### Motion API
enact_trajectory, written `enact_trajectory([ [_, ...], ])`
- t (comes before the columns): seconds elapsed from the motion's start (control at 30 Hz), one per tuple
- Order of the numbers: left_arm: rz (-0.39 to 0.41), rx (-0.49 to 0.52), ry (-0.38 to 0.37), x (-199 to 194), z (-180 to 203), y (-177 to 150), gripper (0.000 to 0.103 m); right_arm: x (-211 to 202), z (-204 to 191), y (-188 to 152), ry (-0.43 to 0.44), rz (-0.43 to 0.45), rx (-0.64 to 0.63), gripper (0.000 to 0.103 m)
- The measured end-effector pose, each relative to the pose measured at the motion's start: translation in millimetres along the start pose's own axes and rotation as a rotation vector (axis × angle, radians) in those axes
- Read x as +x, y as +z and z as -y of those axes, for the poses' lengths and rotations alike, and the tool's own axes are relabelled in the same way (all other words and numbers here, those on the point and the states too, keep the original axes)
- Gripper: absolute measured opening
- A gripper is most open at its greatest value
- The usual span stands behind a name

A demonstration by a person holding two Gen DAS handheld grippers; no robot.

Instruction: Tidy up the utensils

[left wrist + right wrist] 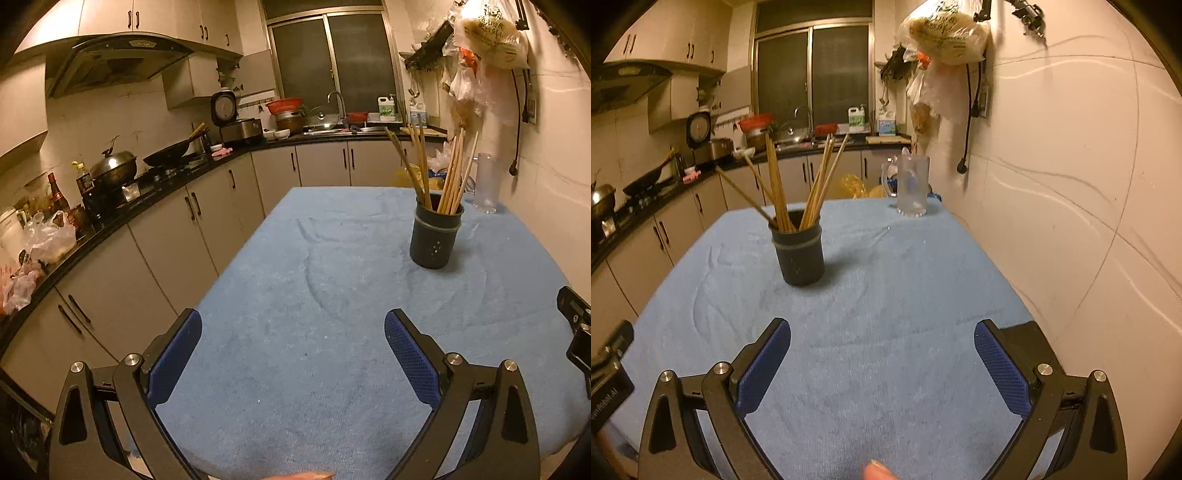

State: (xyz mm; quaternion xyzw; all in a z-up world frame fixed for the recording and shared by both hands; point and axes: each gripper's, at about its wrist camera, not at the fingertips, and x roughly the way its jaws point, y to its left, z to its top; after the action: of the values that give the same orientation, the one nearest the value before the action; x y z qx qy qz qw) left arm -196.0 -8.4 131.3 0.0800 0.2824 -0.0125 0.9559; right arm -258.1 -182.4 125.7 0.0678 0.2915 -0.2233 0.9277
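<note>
A dark round holder (pixel 436 236) stands upright on the blue cloth-covered table (pixel 295 295), with several wooden chopsticks (pixel 448 173) standing in it. It also shows in the right wrist view (pixel 799 254), with the chopsticks (pixel 798 181) fanned out. My left gripper (pixel 293 332) is open and empty, low over the near part of the table, the holder ahead to its right. My right gripper (pixel 882 332) is open and empty, the holder ahead to its left.
A clear glass mug (pixel 910 186) stands at the table's far right corner, also seen in the left wrist view (pixel 487 182). A tiled wall (pixel 1071 184) runs along the right. Kitchen counter with wok and pots (pixel 110 173) runs along the left. Bags (pixel 945 33) hang on the wall.
</note>
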Motion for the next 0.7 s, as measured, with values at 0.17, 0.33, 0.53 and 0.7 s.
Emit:
enact_trajectory([
  [0.17,-0.023,0.02,0.0,6.3,4.2,-10.7,0.099,2.5,-3.5,-2.9,-0.003,-0.009,-0.011,0.101],
  [0.33,-0.039,0.03,-0.007,11.0,5.9,-19.0,0.099,3.7,-6.7,-7.0,-0.005,-0.02,-0.026,0.101],
  [0.53,-0.05,0.03,-0.015,14.5,6.6,-23.9,0.099,3.6,-8.4,-8.5,-0.006,-0.023,-0.029,0.101],
  [0.7,-0.062,0.026,-0.019,17.4,6.7,-26.2,0.099,5.4,-11.5,-11.7,-0.005,-0.032,-0.038,0.101],
])
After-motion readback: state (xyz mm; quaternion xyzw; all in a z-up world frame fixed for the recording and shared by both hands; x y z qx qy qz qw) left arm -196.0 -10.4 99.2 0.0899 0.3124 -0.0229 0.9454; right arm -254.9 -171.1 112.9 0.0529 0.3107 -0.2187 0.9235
